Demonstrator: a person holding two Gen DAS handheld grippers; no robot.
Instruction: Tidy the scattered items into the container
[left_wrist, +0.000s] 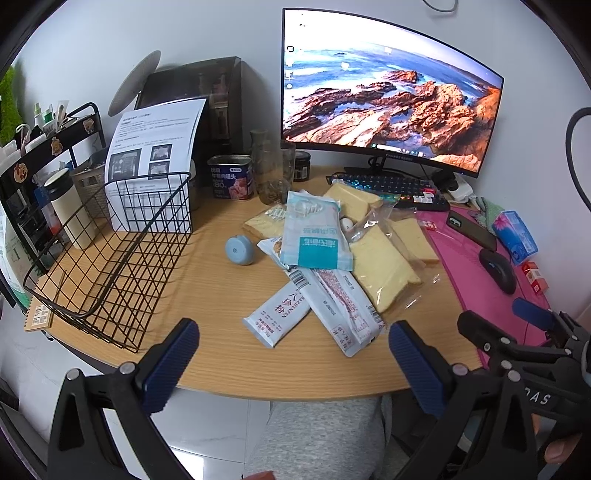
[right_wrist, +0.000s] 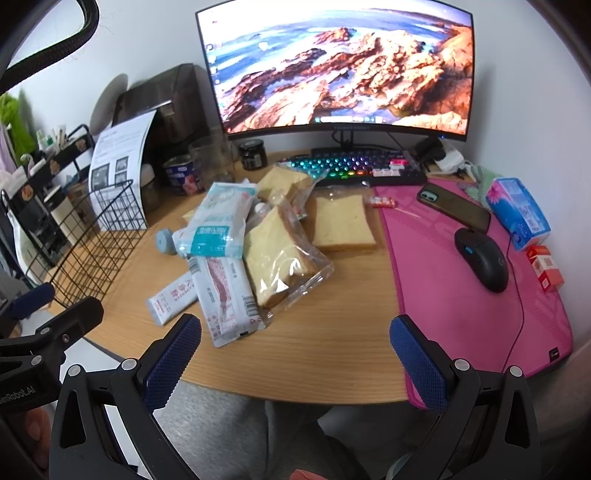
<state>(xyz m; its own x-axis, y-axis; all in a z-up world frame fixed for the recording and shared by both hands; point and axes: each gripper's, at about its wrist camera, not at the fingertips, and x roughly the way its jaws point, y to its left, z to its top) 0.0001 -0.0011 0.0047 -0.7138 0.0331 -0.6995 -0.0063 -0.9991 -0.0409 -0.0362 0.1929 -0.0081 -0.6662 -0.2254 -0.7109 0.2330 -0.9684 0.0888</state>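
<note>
A black wire basket (left_wrist: 110, 266) stands empty at the desk's left; it also shows in the right wrist view (right_wrist: 92, 236). A pile lies mid-desk: a teal-and-white pouch (left_wrist: 314, 229) (right_wrist: 218, 221), a long white sachet (left_wrist: 343, 306) (right_wrist: 225, 295), a small white sachet (left_wrist: 277, 314) (right_wrist: 171, 297), bagged bread slices (left_wrist: 380, 266) (right_wrist: 280, 258), and a blue round case (left_wrist: 240, 250) (right_wrist: 165, 240). My left gripper (left_wrist: 293, 363) is open and empty at the desk's front edge. My right gripper (right_wrist: 295, 363) is open and empty, also at the front edge.
A monitor (left_wrist: 388, 92), keyboard (right_wrist: 354, 166), pink mat (right_wrist: 472, 280) with mouse (right_wrist: 482, 264), phone (right_wrist: 454, 206) and tissue pack (right_wrist: 517, 210) fill the right. A tin (left_wrist: 231, 177), glass jars (left_wrist: 269, 170), a paper sheet (left_wrist: 147, 155) and a shelf (left_wrist: 44, 166) stand behind the basket.
</note>
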